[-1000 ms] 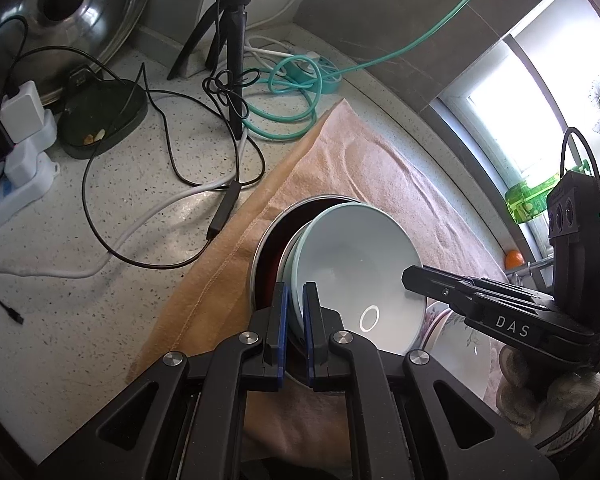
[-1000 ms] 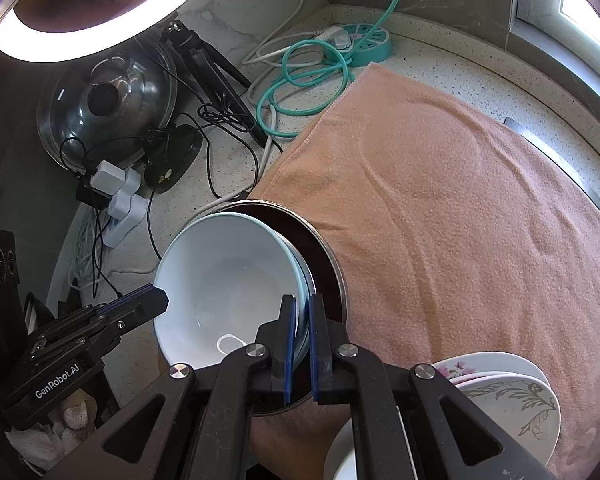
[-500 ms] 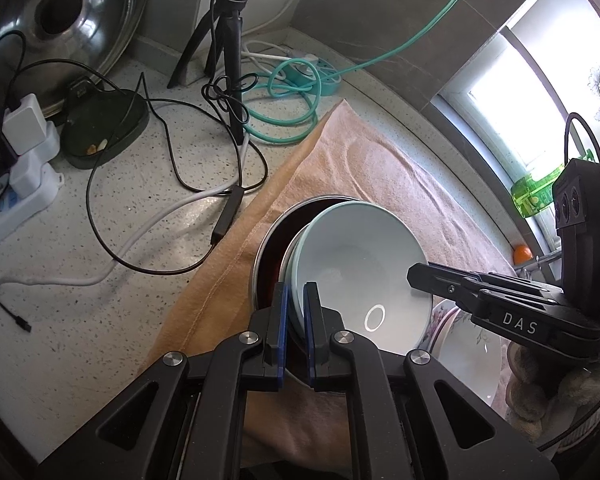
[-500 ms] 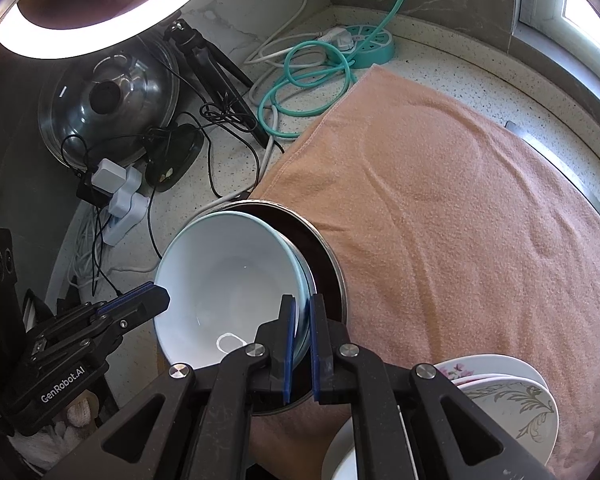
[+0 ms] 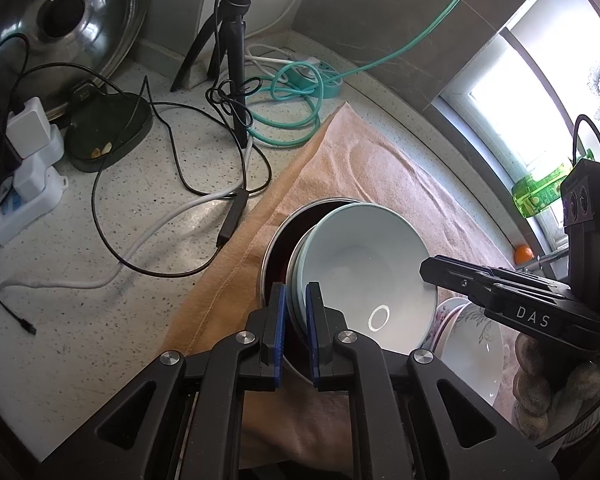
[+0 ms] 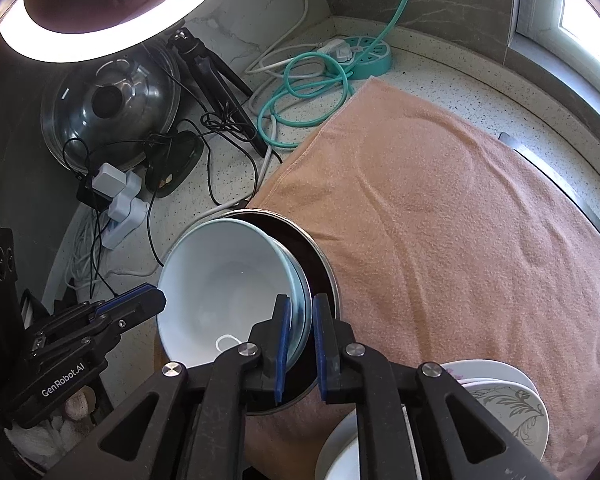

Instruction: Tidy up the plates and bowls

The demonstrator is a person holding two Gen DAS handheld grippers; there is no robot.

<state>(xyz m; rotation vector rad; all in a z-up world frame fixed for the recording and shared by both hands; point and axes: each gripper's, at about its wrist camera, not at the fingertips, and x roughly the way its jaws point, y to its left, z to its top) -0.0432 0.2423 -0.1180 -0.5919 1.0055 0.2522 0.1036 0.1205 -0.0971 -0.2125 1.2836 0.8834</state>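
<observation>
A stack of pale blue bowls (image 5: 364, 264) sits tilted in a dark round metal-rimmed dish (image 5: 278, 240) on the peach towel (image 5: 380, 176). My left gripper (image 5: 296, 320) is shut on the near rim of the bowls. My right gripper (image 6: 300, 340) is shut on the opposite rim of the same bowls (image 6: 224, 280); it shows in the left wrist view (image 5: 432, 272) at the right. White floral plates (image 6: 508, 404) lie stacked at the lower right of the towel (image 6: 440, 200).
Left of the towel the speckled counter (image 5: 120, 220) holds black and white cables, white plug adapters (image 5: 28, 168), a dark oval dish (image 5: 108, 132), a tripod (image 5: 236, 48), a teal cable coil (image 5: 292, 112) and a glass pot lid (image 5: 56, 24). A window sill runs at the right.
Both grippers stay clamped on the bowl stack. The bowls and dish appear a little lower and nearer the towel's left edge; otherwise nothing moved.
</observation>
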